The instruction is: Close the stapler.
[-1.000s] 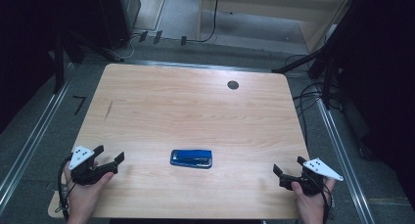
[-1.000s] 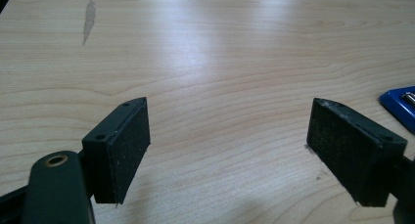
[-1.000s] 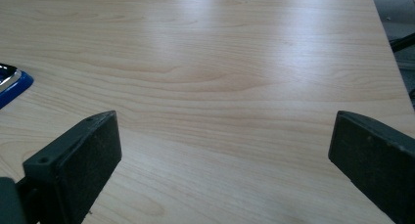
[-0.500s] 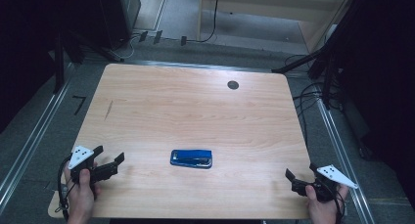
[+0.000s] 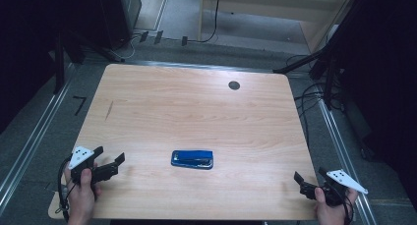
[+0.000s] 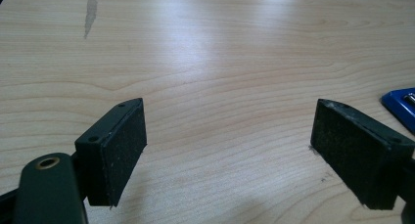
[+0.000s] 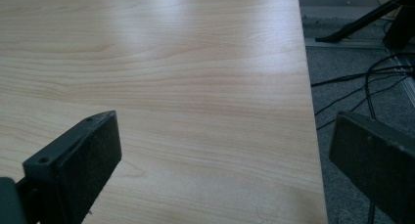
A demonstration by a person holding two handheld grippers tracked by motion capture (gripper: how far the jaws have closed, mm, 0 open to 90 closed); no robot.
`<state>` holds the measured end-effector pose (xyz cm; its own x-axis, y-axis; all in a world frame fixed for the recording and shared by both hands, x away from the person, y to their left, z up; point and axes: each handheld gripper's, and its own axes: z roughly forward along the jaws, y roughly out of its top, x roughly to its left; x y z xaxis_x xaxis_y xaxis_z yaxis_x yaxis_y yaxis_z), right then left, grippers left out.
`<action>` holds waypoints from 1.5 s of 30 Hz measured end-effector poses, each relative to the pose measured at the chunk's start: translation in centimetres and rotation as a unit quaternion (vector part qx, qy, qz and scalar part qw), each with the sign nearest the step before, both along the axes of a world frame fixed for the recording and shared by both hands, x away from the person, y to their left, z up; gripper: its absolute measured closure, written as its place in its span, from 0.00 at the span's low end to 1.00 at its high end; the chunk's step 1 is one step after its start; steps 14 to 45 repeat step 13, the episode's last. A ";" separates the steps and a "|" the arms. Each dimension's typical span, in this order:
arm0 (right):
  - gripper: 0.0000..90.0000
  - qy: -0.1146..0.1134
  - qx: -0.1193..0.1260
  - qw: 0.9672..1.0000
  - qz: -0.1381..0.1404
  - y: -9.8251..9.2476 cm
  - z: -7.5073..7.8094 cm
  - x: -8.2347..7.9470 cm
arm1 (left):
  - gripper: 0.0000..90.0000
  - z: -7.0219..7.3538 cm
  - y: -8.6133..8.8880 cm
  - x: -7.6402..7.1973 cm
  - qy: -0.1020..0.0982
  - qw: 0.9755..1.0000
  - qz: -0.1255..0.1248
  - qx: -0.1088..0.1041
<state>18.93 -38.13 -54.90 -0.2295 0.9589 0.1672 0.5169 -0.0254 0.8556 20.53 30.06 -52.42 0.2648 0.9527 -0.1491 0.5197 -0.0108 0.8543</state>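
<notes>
Fingers of both your grippers stood apart with nothing between them. From the high view, your left gripper (image 5: 109, 166) sat over the near left corner of the wooden surface (image 5: 196, 112), held in your left hand (image 5: 81, 195), its fingers pointing toward the middle. The blue stapler (image 5: 192, 159) lay flat on the surface near the front edge, roughly centred, well apart from both grippers. Your right gripper (image 5: 309, 182) hung at the near right corner, right at the surface's edge, gripped by your right hand (image 5: 332, 208). A small dark round spot (image 5: 234, 85) marked the far side of the surface.

From the left gripper view, your two black fingers (image 6: 115, 148) were spread wide above bare wood, and a corner of the stapler (image 6: 401, 106) showed at the right edge, beyond the right-hand finger.

From the right gripper view, your fingers (image 7: 80, 158) were likewise wide apart; one stood over the wood, the other past the surface's edge above the grey floor (image 7: 362, 62), where black cables (image 7: 362, 82) ran.
</notes>
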 end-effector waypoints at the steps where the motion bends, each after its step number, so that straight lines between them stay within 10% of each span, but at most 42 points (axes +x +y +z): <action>1: 0.00 0.002 0.000 1.000 -0.001 0.0 -0.1 0.0 | 0.15 0.0 0.0 0.0 0.000 1.000 0.000 0.000; 45: 0.00 0.004 0.000 1.000 -0.003 -0.1 -0.2 0.1 | 0.15 0.0 0.0 0.0 0.001 1.000 0.002 0.002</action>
